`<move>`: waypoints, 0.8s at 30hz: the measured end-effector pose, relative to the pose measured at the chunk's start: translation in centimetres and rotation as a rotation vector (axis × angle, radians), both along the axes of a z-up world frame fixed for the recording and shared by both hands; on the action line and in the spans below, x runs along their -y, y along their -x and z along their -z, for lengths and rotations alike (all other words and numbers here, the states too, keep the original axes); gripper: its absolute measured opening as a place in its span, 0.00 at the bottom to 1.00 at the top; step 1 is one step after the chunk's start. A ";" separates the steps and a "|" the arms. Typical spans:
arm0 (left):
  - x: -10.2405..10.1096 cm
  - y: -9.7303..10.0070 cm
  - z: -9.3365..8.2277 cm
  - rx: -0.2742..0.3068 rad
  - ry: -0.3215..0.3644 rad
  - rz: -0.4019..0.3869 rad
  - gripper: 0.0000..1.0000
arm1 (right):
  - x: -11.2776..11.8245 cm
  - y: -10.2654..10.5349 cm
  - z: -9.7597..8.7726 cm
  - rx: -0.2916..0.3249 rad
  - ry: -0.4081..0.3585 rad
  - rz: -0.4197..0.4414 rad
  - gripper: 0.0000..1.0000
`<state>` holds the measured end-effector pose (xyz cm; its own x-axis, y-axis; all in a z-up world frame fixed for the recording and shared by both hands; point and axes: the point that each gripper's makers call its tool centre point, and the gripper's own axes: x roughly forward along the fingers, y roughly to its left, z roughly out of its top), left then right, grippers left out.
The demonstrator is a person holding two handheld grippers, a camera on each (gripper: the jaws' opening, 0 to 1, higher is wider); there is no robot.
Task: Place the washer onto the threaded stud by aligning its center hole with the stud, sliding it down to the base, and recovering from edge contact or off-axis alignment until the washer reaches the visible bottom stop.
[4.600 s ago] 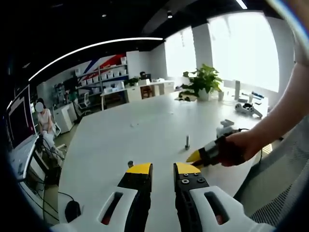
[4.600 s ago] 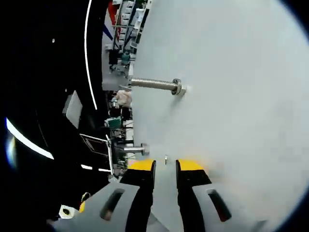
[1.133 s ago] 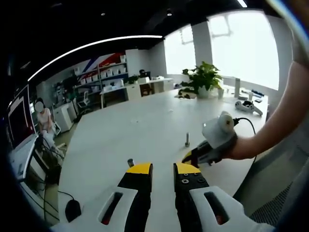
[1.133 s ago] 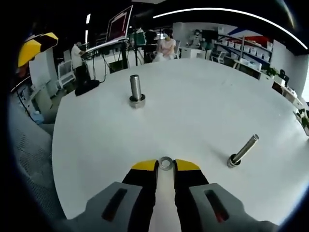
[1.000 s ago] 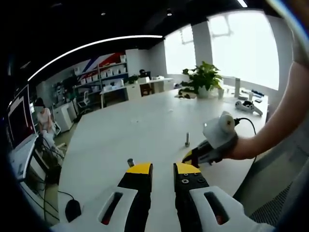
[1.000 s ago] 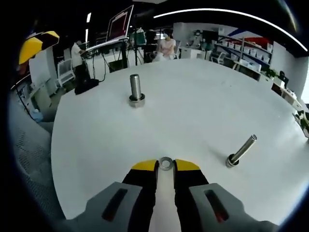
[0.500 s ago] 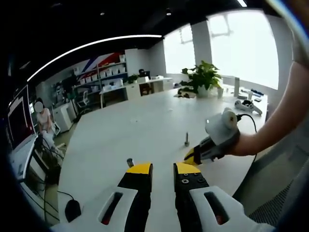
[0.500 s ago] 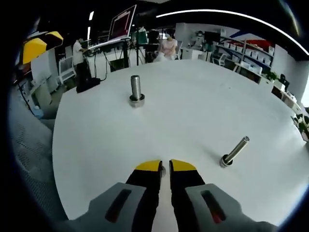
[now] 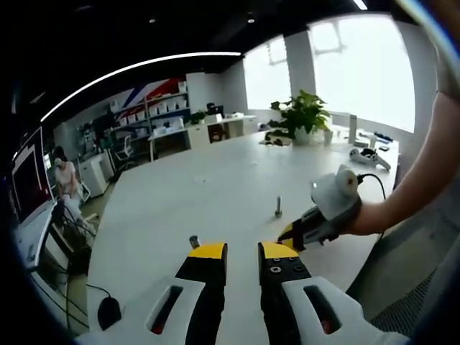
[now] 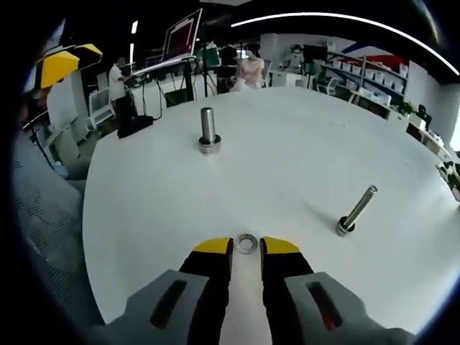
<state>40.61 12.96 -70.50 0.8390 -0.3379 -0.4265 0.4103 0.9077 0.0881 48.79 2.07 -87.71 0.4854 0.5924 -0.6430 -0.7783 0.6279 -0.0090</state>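
Note:
A small steel washer (image 10: 246, 243) lies flat on the white table (image 10: 287, 165), between the tips of my right gripper (image 10: 246, 246), which is open around it. One threaded stud (image 10: 209, 128) stands upright on its nut, far ahead and to the left. A second, thinner stud (image 10: 357, 209) rises at the right. In the left gripper view, my left gripper (image 9: 242, 250) hangs open over the table edge with nothing in it. The thin stud (image 9: 278, 207) is beyond it, and the other stud (image 9: 193, 241) is just past its left tip. The right gripper (image 9: 291, 233), held in a hand, points down at the table.
The left gripper (image 10: 63, 61) shows its yellow tips at the upper left of the right gripper view. A potted plant (image 9: 302, 118) and small devices (image 9: 366, 159) sit at the table's far end. Beyond the table are people (image 10: 251, 68), a monitor (image 10: 180, 39) and shelves.
Half a second ago the right jaws were nearly shut, with the washer half hidden beside them. They have since spread, and the whole washer shows between the tips. The left gripper has held still.

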 end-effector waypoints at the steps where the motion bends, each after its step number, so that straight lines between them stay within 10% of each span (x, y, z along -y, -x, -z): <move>1: 0.0 0.0 0.0 0.000 0.001 0.001 0.15 | 0.0 -0.1 0.1 0.001 -0.006 0.001 0.15; 24: 0.1 0.0 0.0 0.001 -0.003 0.003 0.15 | 1.4 -0.2 -1.9 0.024 -0.018 0.012 0.08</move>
